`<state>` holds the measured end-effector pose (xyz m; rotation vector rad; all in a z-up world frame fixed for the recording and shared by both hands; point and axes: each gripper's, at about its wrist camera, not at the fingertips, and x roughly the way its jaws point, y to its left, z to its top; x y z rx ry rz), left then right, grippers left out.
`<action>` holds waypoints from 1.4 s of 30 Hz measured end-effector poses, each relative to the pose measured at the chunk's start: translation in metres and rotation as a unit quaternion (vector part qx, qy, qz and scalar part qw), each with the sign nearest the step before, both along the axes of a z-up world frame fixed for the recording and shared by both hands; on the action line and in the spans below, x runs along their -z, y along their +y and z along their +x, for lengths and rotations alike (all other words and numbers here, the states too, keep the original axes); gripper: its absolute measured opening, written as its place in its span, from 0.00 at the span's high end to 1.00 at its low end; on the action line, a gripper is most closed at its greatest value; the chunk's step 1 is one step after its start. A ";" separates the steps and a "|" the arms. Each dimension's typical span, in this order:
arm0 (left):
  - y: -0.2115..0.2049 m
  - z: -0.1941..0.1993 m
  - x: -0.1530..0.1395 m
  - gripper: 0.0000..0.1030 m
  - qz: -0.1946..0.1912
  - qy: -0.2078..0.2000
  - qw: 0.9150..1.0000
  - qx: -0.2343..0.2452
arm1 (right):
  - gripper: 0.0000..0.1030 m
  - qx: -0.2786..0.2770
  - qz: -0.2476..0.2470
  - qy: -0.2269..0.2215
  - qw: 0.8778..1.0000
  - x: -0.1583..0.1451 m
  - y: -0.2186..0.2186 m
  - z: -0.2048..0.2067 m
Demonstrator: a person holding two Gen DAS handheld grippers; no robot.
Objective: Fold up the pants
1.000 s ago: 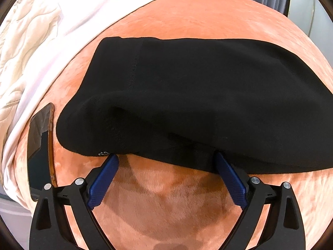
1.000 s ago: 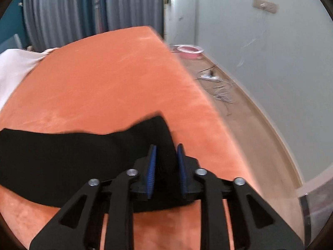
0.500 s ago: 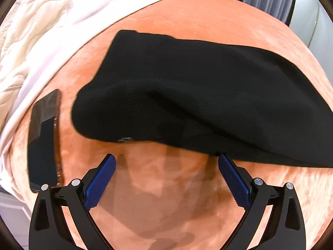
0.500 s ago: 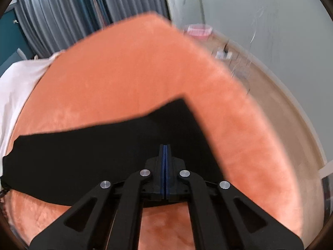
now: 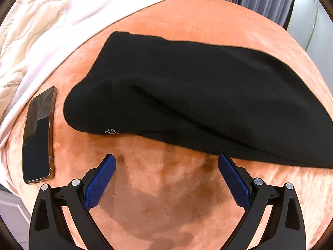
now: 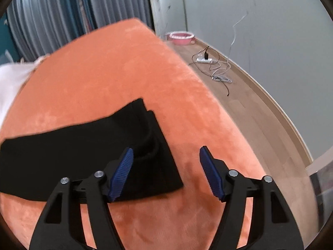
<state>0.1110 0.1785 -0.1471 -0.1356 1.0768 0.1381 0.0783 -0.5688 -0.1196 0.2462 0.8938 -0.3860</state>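
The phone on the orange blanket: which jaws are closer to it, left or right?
Left. The left gripper hangs open just beside the phone; the right gripper, jaws opening, is at the pants' far end, phone unseen there.

A bedroom in a home, by the look of it: a bed under an orange plush blanket (image 6: 108,66), a white quilted duvet (image 5: 41,31) bunched at one side, grey-blue curtains (image 6: 62,16) hanging behind. A phone (image 5: 38,135) lies on the blanket. Down on the wooden floor (image 6: 260,112), a power strip (image 6: 205,60) with tangled cables and a pink basin (image 6: 181,37) by the plain wall.
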 end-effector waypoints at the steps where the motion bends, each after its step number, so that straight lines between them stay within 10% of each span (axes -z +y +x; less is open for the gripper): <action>1: 0.003 -0.003 -0.003 0.06 -0.010 -0.001 1.000 -0.006 | 0.86 -0.008 0.005 0.018 1.000 0.006 0.002 0.006; 7: 0.061 -0.010 -0.014 0.07 -0.124 -0.031 0.989 -0.075 | 0.74 0.041 -0.116 0.011 0.992 -0.016 0.025 -0.029; 9: 0.084 -0.009 -0.013 0.09 -0.186 -0.045 0.977 -0.099 | 0.44 0.037 -0.128 0.002 0.991 -0.023 0.037 -0.047; 13: 0.119 0.002 -0.011 0.09 -0.305 -0.072 0.940 -0.136 | 0.43 0.020 -0.133 -0.003 0.991 -0.029 0.068 -0.066; 19: 0.131 0.045 0.005 0.14 -0.367 0.012 0.919 -0.145 | 0.43 -0.013 -0.091 -0.020 0.996 -0.031 0.123 -0.064; 22: 0.133 0.061 -0.005 0.95 -0.351 0.043 0.928 -0.119 | 0.43 -0.035 -0.097 -0.022 0.994 -0.033 0.157 -0.057; 28: 0.124 0.033 -0.092 0.92 -0.280 -0.177 0.943 0.038 | 0.42 -0.068 -0.095 -0.053 0.992 -0.048 0.209 -0.036; 31: 0.121 0.038 -0.030 0.87 -0.209 -0.067 0.975 0.029 | 0.33 -0.087 -0.100 -0.050 0.990 -0.044 0.231 -0.028; 33: 0.134 0.031 0.006 0.87 -0.239 -0.018 0.971 0.004 | 0.33 -0.099 -0.101 -0.033 0.989 -0.034 0.241 -0.018; 35: 0.143 0.012 -0.004 0.86 -0.268 -0.058 0.962 -0.004 | 0.33 -0.120 -0.089 -0.019 0.989 -0.030 0.255 -0.007; 42: 0.110 0.016 -0.086 0.85 -0.134 -0.117 0.984 -0.006 | 0.31 -0.251 -0.031 -0.025 0.967 -0.044 0.342 0.074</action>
